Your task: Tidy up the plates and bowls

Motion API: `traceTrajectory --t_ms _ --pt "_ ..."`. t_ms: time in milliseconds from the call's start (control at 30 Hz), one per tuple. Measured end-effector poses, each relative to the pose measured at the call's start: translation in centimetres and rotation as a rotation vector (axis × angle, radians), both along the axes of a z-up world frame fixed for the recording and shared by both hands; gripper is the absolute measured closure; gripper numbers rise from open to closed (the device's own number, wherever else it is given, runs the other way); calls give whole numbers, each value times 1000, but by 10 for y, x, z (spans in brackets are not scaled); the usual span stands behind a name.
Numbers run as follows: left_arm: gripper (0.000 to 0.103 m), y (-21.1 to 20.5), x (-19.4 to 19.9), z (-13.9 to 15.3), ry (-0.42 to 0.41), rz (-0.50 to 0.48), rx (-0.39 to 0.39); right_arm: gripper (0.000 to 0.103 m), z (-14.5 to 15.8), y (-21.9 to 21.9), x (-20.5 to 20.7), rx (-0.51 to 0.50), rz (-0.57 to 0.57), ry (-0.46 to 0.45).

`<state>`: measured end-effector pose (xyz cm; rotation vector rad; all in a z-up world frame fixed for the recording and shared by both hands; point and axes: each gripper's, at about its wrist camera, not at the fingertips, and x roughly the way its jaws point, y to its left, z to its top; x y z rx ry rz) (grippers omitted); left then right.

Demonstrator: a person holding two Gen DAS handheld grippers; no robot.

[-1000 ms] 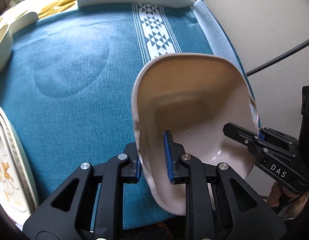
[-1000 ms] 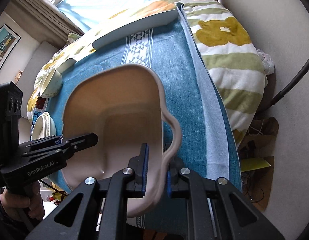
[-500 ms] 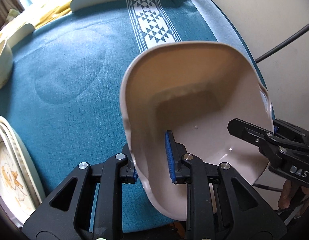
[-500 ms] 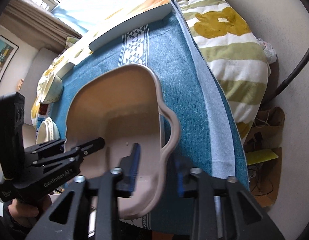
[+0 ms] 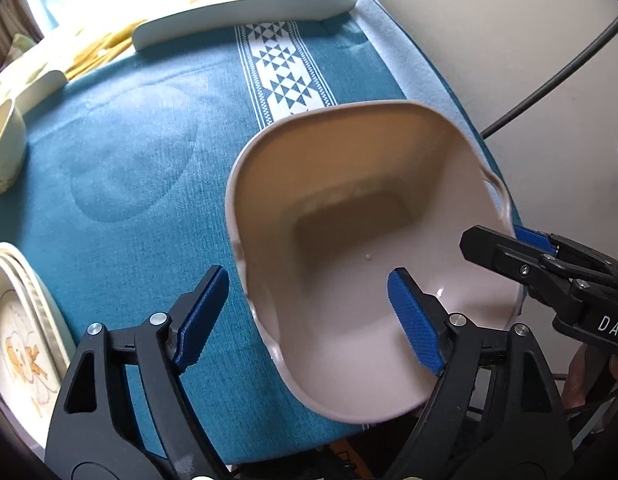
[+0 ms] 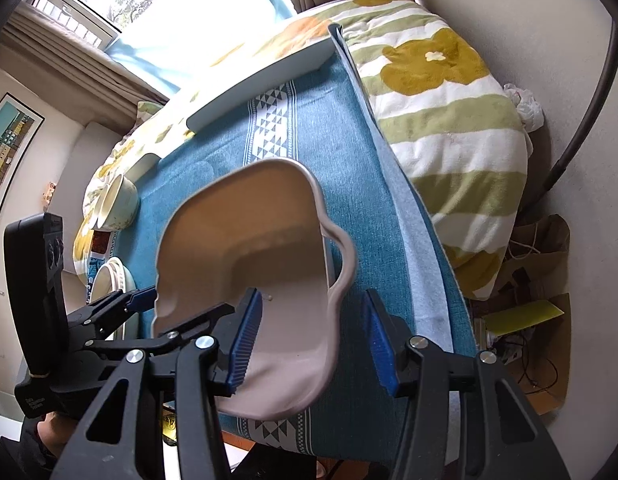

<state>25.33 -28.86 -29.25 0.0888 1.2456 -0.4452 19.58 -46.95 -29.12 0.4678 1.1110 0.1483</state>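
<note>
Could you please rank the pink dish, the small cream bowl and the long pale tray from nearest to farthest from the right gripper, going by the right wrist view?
1. Pink dish: right at the right gripper, its handled right edge between the open jaws.
2. Small cream bowl: far left on the blue cloth.
3. Long pale tray: along the cloth's far edge.

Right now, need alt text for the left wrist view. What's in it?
A pale pink dish with wavy handles sits near the edge of a blue tablecloth; the left gripper is open, its blue pads either side of the dish's near-left rim without touching. The right gripper reaches in from the right, and stacked plates lie at far left.
</note>
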Motion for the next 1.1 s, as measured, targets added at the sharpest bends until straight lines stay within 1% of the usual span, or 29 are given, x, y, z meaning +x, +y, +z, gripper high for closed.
traceTrajectory --t_ms 100,200,267,367,400,433,467,500,533,567,600,667,733,833,933,1000,1100 --pt "23 6 -8 18 -19 14 -8 56 21 1 -7 -36 -4 -36" --pt "23 23 -22 49 -60 53 -19 56 53 6 -14 -80 9 -96" --pt "22 39 -33 76 -111 89 -35 56 80 12 -18 -101 31 -160" --pt "22 68 -49 123 -208 150 -60 56 117 27 -16 -112 80 -249" --pt "20 79 -52 137 -246 174 -65 56 128 33 -13 -109 100 -271" --pt "15 90 -53 151 -286 200 -66 54 138 41 -9 -103 120 -292" --pt "4 102 -53 163 -325 226 -59 47 146 49 -4 -96 143 -312" --pt "0 114 -53 174 -369 255 -46 31 153 59 1 -87 167 -331" --pt "0 123 -49 181 -408 278 -31 22 160 71 8 -74 193 -352" --pt "0 137 -47 188 -433 300 -9 6 165 82 14 -60 211 -375" --pt "0 150 -40 191 -439 321 14 1 169 94 20 -49 224 -401" --pt "0 179 -26 195 -436 360 32 1 175 119 34 -48 250 -432" --pt "0 207 -11 192 -425 395 34 1 175 147 48 -70 276 -440" --pt "0 254 12 181 -390 454 32 1 166 187 76 -112 319 -377" --pt "0 296 39 161 -341 504 4 1 155 219 102 -147 279 -366" --pt "0 317 59 141 -286 524 -26 1 140 240 126 -159 284 -316" --pt "2 345 92 105 -194 544 -116 1 107 272 162 -133 291 -227"
